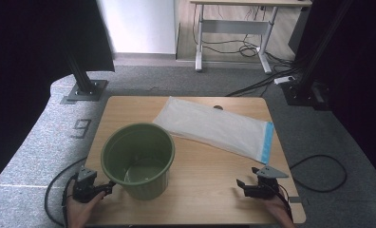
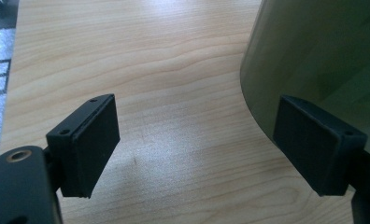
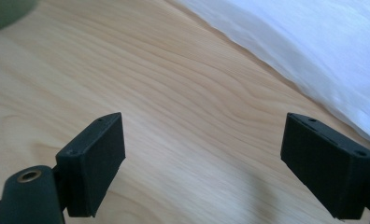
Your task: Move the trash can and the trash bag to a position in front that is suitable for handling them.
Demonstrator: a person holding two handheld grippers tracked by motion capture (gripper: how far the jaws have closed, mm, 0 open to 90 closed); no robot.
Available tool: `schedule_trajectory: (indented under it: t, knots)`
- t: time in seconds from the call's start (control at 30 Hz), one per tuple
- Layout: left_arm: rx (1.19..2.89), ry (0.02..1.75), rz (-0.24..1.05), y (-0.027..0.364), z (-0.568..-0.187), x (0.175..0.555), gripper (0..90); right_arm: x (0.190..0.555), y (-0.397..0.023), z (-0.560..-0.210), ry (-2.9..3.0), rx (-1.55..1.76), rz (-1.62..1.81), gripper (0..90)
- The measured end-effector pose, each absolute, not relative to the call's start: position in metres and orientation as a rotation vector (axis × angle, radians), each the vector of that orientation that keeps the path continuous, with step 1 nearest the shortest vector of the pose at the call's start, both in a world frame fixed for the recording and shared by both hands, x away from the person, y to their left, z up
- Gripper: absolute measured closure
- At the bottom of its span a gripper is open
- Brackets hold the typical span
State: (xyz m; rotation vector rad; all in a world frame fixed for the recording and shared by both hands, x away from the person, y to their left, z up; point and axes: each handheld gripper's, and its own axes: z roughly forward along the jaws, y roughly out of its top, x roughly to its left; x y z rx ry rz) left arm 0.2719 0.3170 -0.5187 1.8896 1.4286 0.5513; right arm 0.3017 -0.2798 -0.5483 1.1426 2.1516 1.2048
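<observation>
High overview, two close tabletop point(image 1: 200, 161) views

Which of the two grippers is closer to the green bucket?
The left gripper: its open jaws reach almost to the wall of the green bucket. The right gripper, also open, stands apart over bare table, nearer the white plastic bag.

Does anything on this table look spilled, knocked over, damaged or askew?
Nothing stands out. The round green plastic bucket stands upright, nothing spilled around it. The white plastic bag with a blue edge strip lies flat, set diagonally across the wooden table, which seems harmless.
</observation>
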Motion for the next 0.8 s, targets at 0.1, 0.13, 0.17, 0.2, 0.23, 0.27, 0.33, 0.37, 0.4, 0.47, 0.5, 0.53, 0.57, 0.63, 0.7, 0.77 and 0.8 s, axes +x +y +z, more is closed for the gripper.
schedule_trajectory:
  t: [0.1, 0.13, 0.17, 0.2, 0.23, 0.27, 0.33, 0.37, 0.4, 0.47, 0.5, 0.53, 0.57, 0.63, 0.7, 0.77, 0.8]
  knots:
    - [1.884, 1.412, 0.547, 0.318, -0.517, 0.270, 14.5, 0.304, -0.285, -0.549, 2.129, 1.168, 1.188, 13.3]
    - [1.882, 1.406, 0.549, 0.319, -0.516, 0.268, 14.5, 0.303, -0.287, -0.547, 2.103, 1.179, 1.206, 13.9]
    - [1.882, 1.406, 0.549, 0.319, -0.516, 0.268, 14.4, 0.303, -0.287, -0.547, 2.103, 1.179, 1.206, 13.9]
    - [1.877, 1.394, 0.551, 0.321, -0.515, 0.267, 14.4, 0.303, -0.288, -0.546, 2.092, 1.178, 1.204, 13.9]
    - [1.875, 1.389, 0.550, 0.321, -0.515, 0.266, 14.4, 0.302, -0.288, -0.546, 2.092, 1.173, 1.197, 14.2]
    - [1.876, 1.382, 0.548, 0.322, -0.514, 0.265, 14.3, 0.302, -0.288, -0.546, 2.094, 1.170, 1.188, 14.4]
    - [1.879, 1.367, 0.548, 0.323, -0.514, 0.264, 14.3, 0.303, -0.287, -0.548, 2.098, 1.167, 1.176, 14.5]
    - [1.883, 1.354, 0.545, 0.323, -0.513, 0.263, 14.3, 0.303, -0.287, -0.549, 2.107, 1.172, 1.162, 14.4]
    - [1.890, 1.338, 0.539, 0.323, -0.512, 0.261, 14.3, 0.303, -0.287, -0.549, 2.104, 1.179, 1.165, 14.5]
    - [1.900, 1.313, 0.530, 0.322, -0.510, 0.259, 14.3, 0.303, -0.288, -0.548, 2.096, 1.185, 1.176, 14.5]
    - [1.909, 1.298, 0.526, 0.322, -0.508, 0.257, 14.3, 0.303, -0.288, -0.547, 2.092, 1.185, 1.178, 14.4]
    - [1.916, 1.287, 0.523, 0.322, -0.508, 0.256, 14.3, 0.304, -0.288, -0.546, 2.087, 1.183, 1.184, 14.5]
    - [1.921, 1.277, 0.519, 0.321, -0.507, 0.254, 14.3, 0.304, -0.288, -0.546, 2.087, 1.183, 1.184, 14.5]
    - [1.938, 1.236, 0.508, 0.319, -0.504, 0.247, 14.3, 0.307, -0.287, -0.545, 2.089, 1.181, 1.192, 14.4]
    - [1.948, 1.199, 0.494, 0.317, -0.502, 0.243, 14.3, 0.309, -0.286, -0.545, 2.093, 1.174, 1.199, 14.4]
    - [1.957, 1.169, 0.484, 0.316, -0.501, 0.240, 14.6, 0.311, -0.285, -0.544, 2.094, 1.169, 1.203, 14.4]
    - [1.976, 1.122, 0.483, 0.313, -0.500, 0.237, 14.6, 0.312, -0.284, -0.544, 2.096, 1.163, 1.207, 14.5]
